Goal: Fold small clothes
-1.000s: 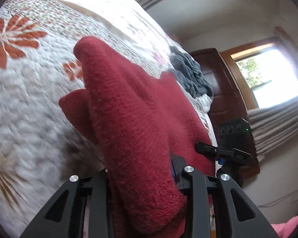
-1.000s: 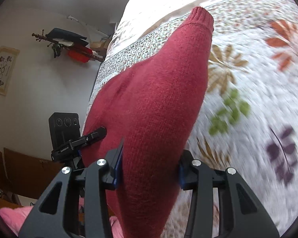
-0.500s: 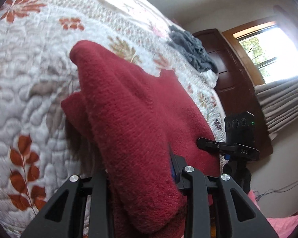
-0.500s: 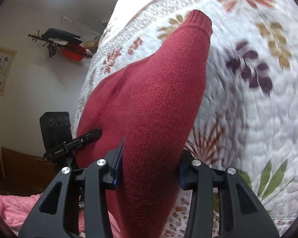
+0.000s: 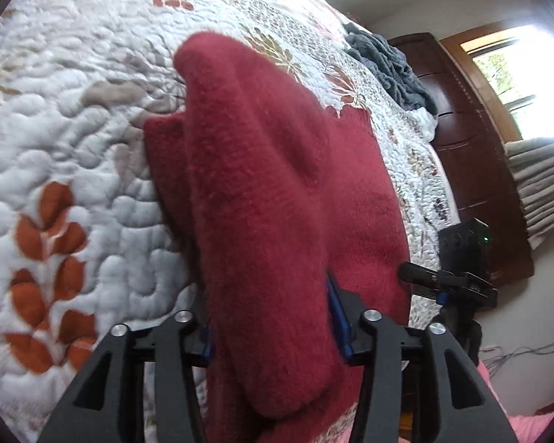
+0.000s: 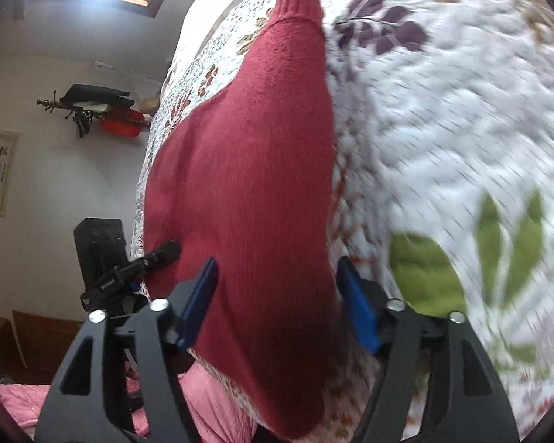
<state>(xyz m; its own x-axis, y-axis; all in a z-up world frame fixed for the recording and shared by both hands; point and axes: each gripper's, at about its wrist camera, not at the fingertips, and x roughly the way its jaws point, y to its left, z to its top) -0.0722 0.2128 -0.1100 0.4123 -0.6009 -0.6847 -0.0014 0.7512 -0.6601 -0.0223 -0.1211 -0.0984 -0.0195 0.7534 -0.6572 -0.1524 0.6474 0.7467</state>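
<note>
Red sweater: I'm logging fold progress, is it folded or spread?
Partly folded: the red sweater drapes doubled between both grippers, not flat on the quilt.

Dark red knitted wool sweater, fuzzy surface, bunched and lifted at 2 places above quilted floral bedspread. Fabric drapes in thick folds, lower layer touching bed. 1 sleeve with ribbed cuff stretches away, tip resting on quilt. Body of sweater spans between both raised parts.

Bright window, dark wooden wardrobe
</note>
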